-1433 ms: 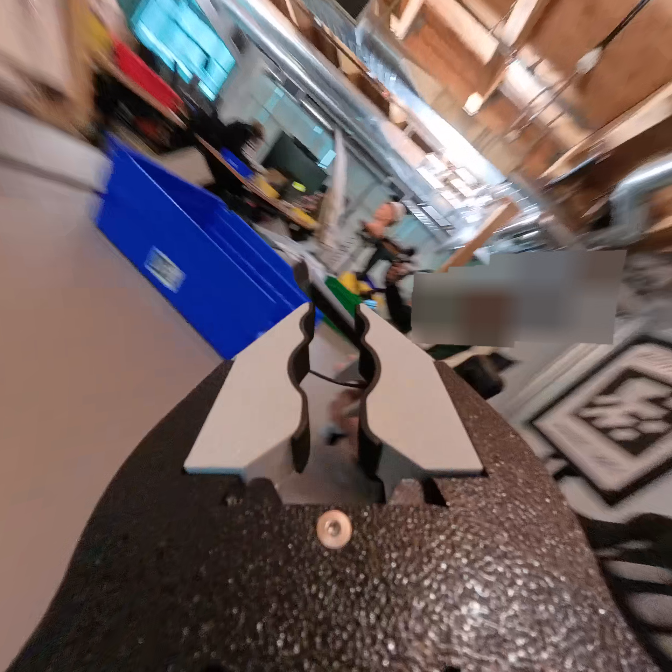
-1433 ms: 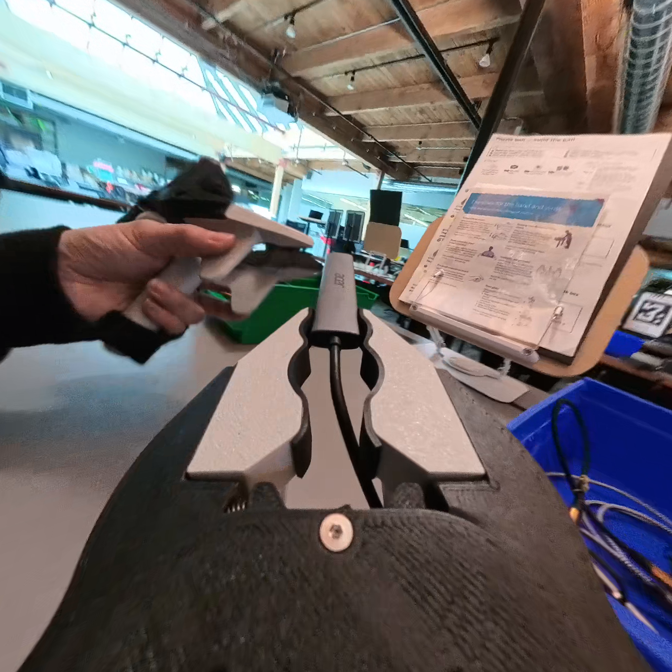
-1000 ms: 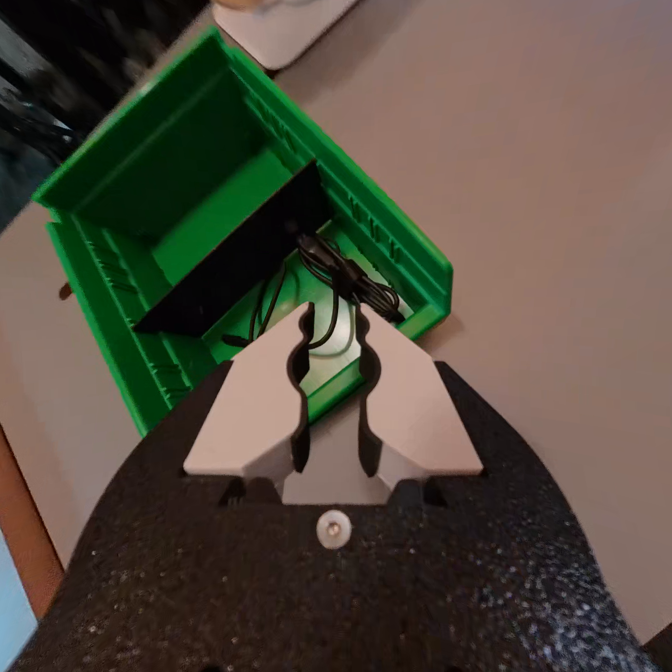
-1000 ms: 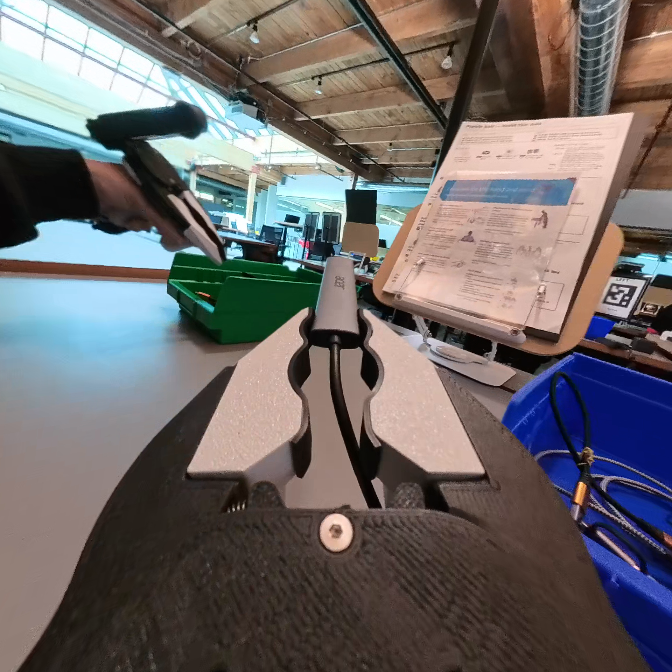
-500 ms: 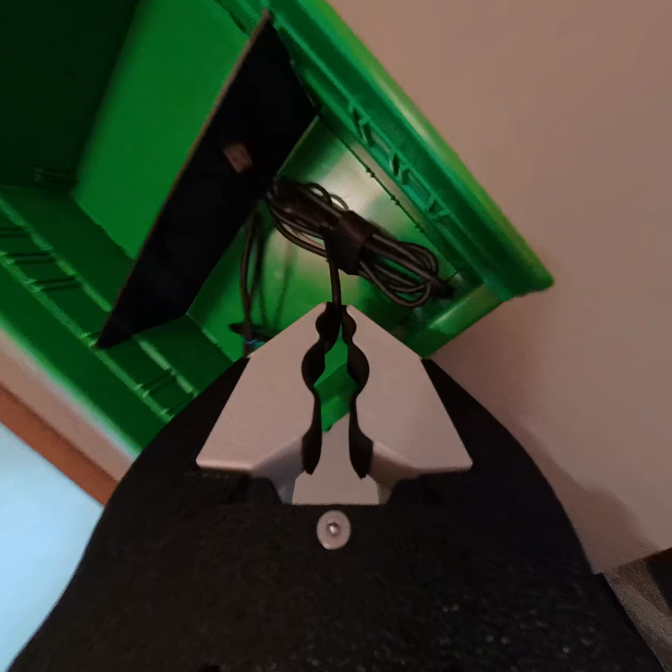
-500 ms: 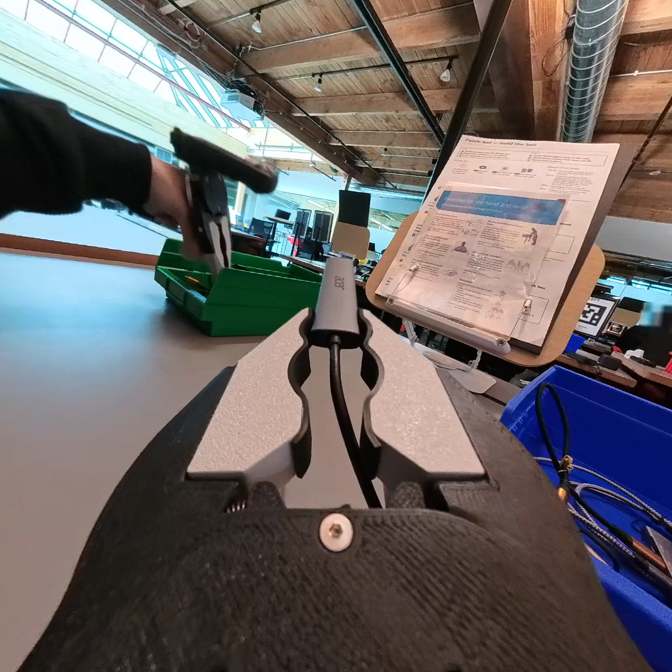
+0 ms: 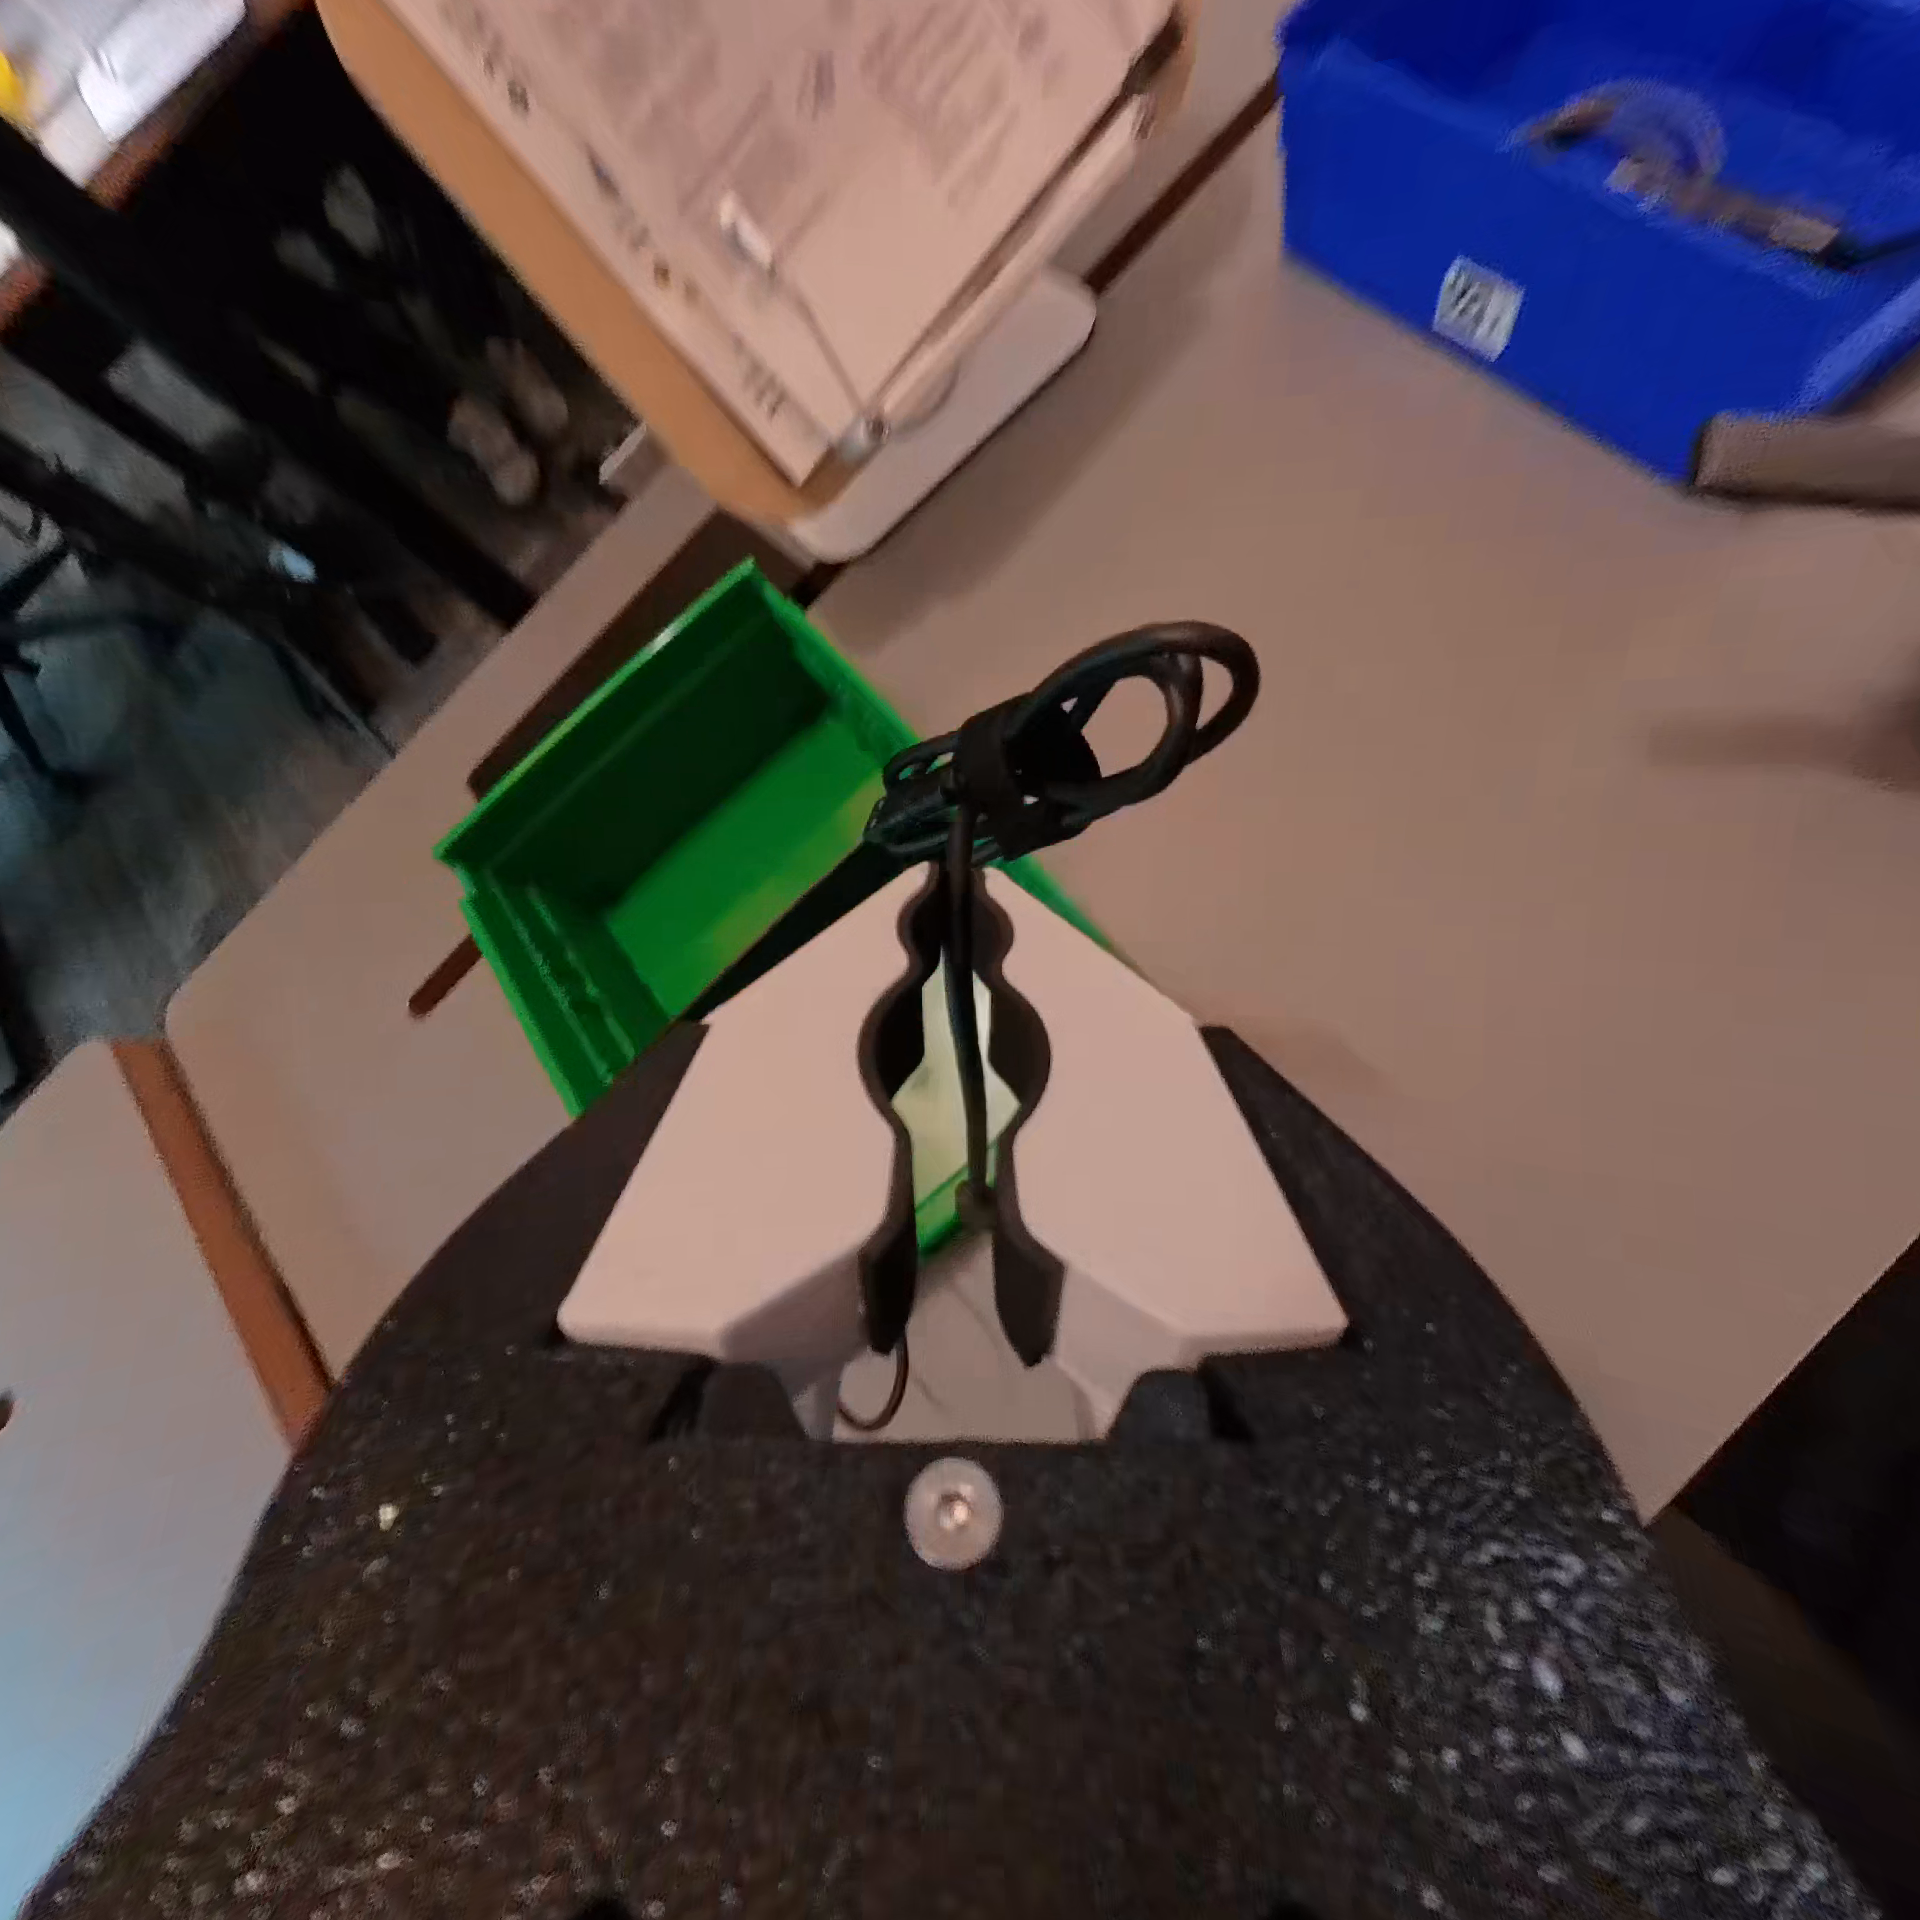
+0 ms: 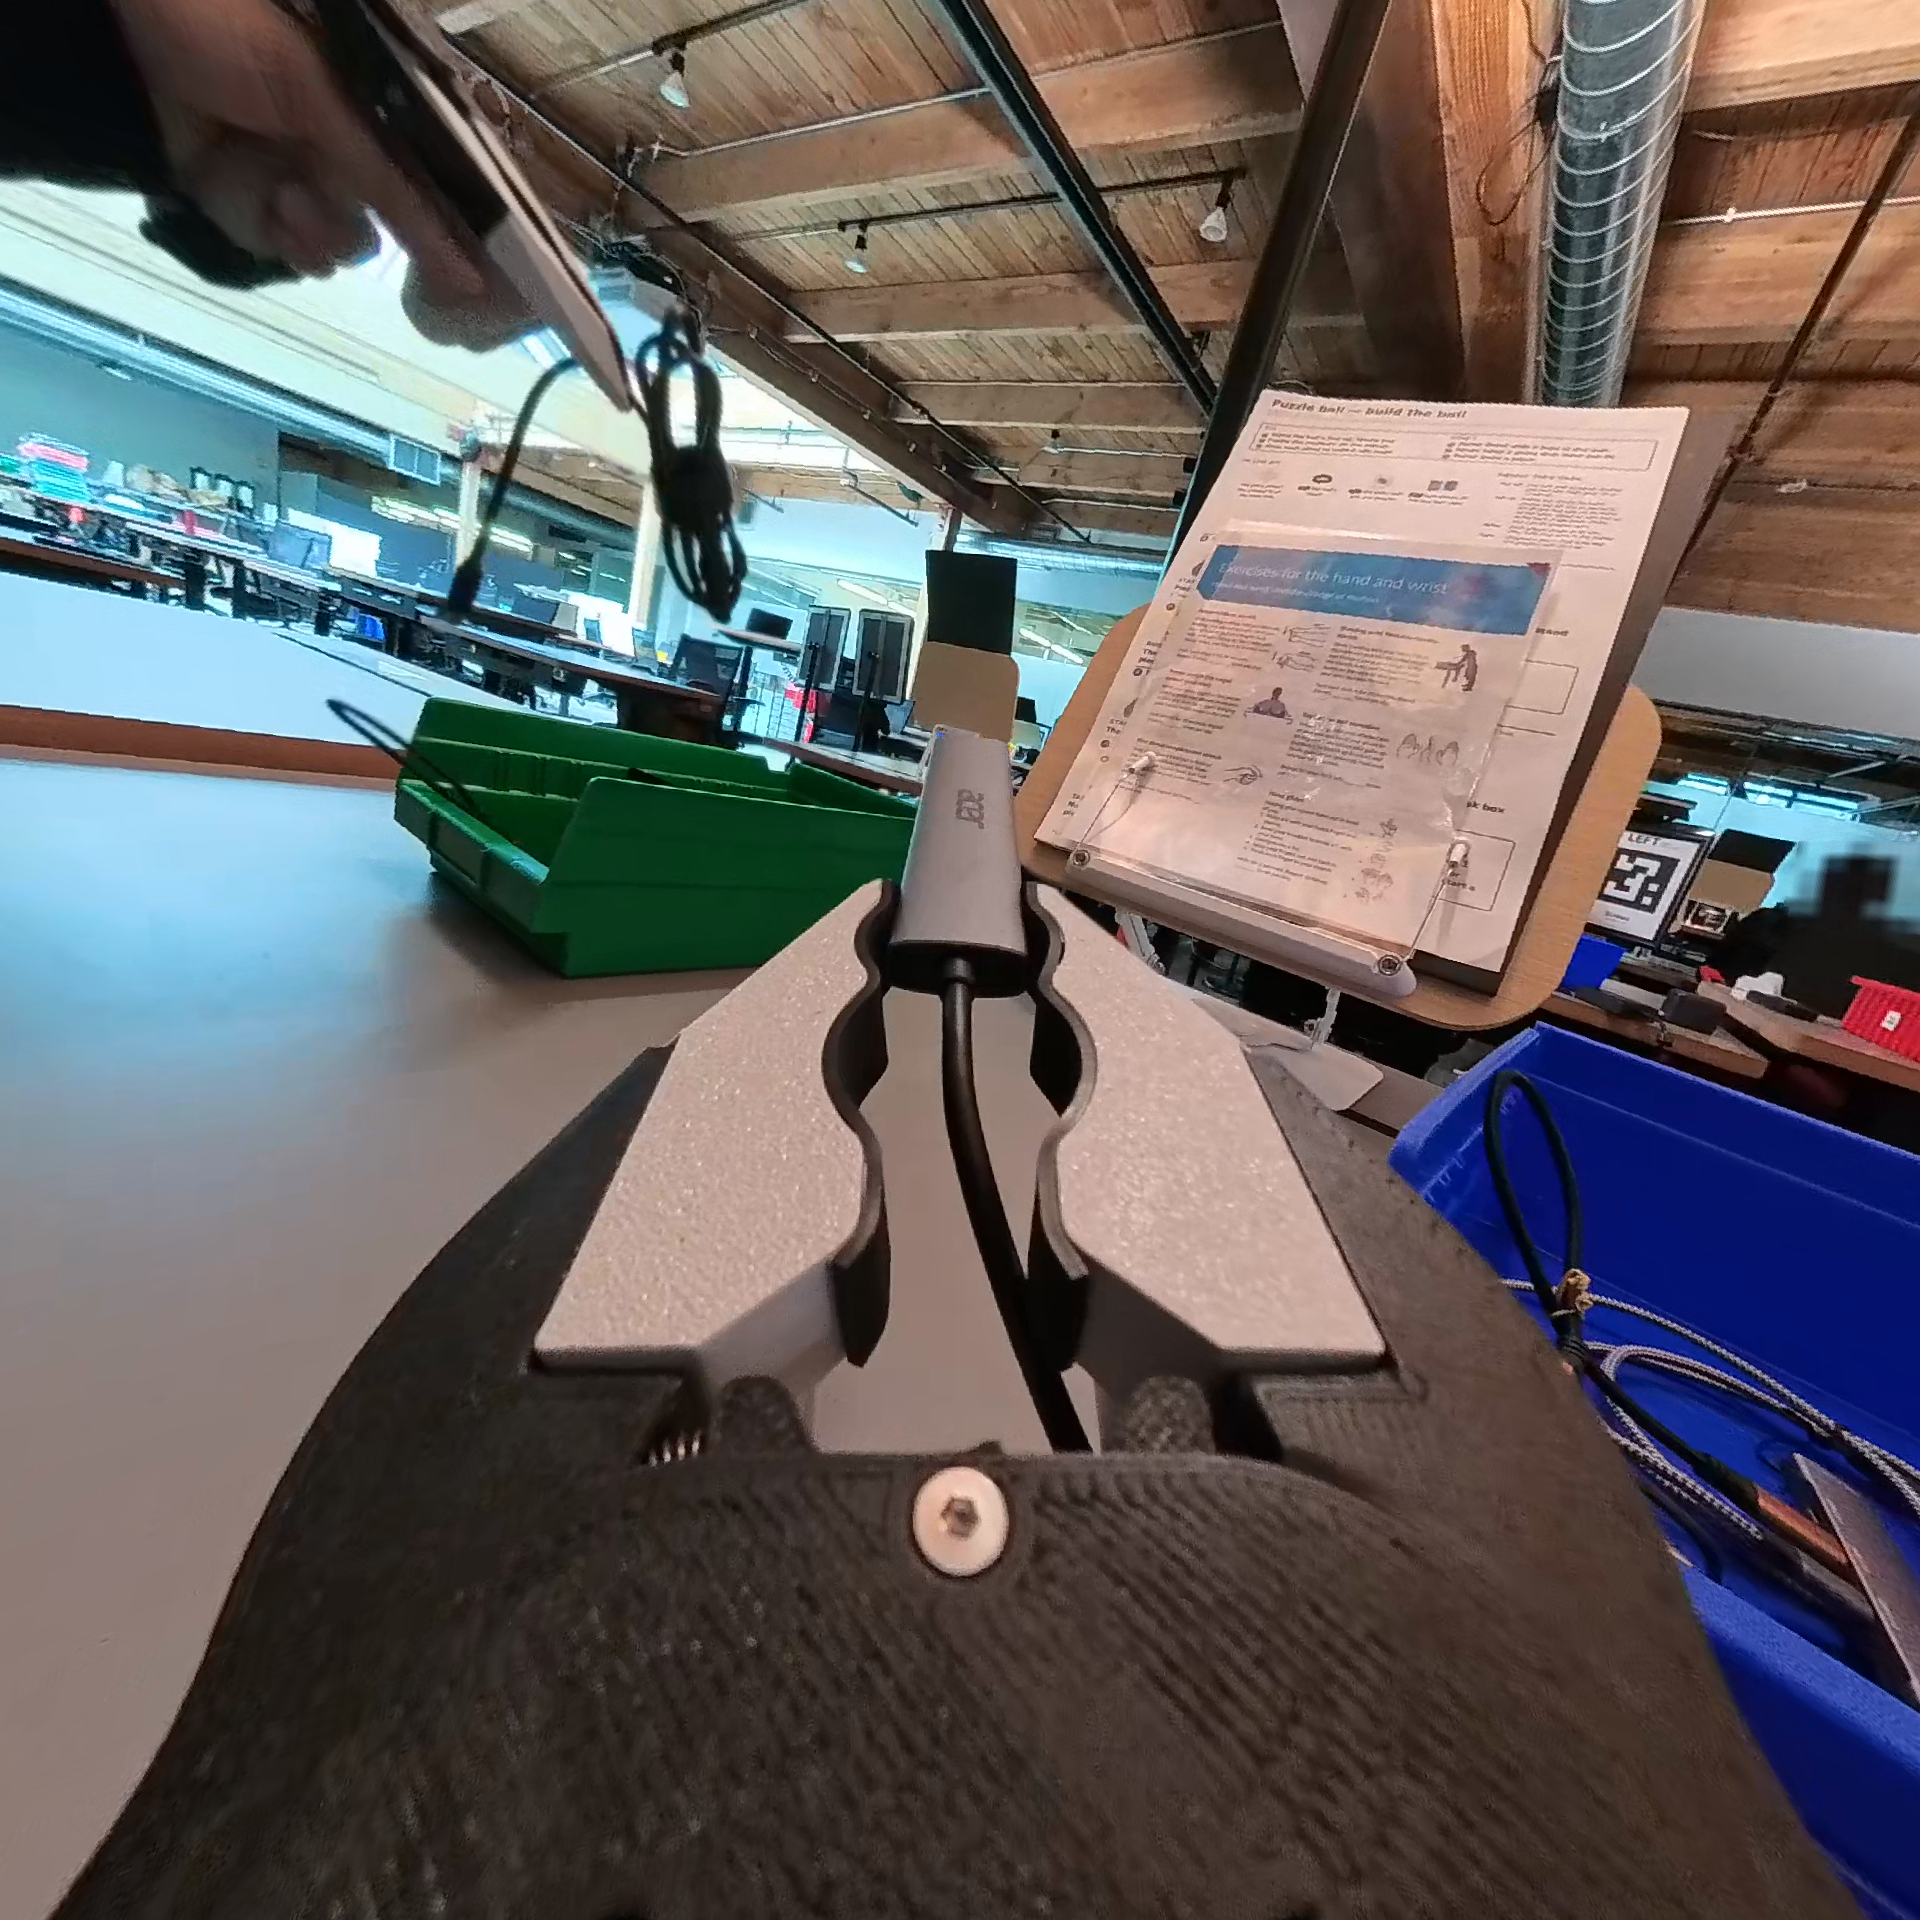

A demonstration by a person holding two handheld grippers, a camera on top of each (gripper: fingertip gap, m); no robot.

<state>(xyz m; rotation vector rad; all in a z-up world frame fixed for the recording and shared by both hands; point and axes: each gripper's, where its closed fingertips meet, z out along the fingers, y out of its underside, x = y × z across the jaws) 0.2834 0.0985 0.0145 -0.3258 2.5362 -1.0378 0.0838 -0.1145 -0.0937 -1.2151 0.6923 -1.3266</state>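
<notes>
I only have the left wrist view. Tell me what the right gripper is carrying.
Observer: The right gripper is shut on a grey adapter. The adapter's black lead runs back between the fingers.
Operator: The blue bin is a blur here. Report its contents.
Observer: The blue bin holds loose cables, some of them braided grey. One black cable loops up above the rest.
Operator: Describe how my bundle hangs.
Observer: Seen from the side, the black cable bundle dangles below the left gripper, well above the green bin. One loose plug end trails off beside it.
</notes>
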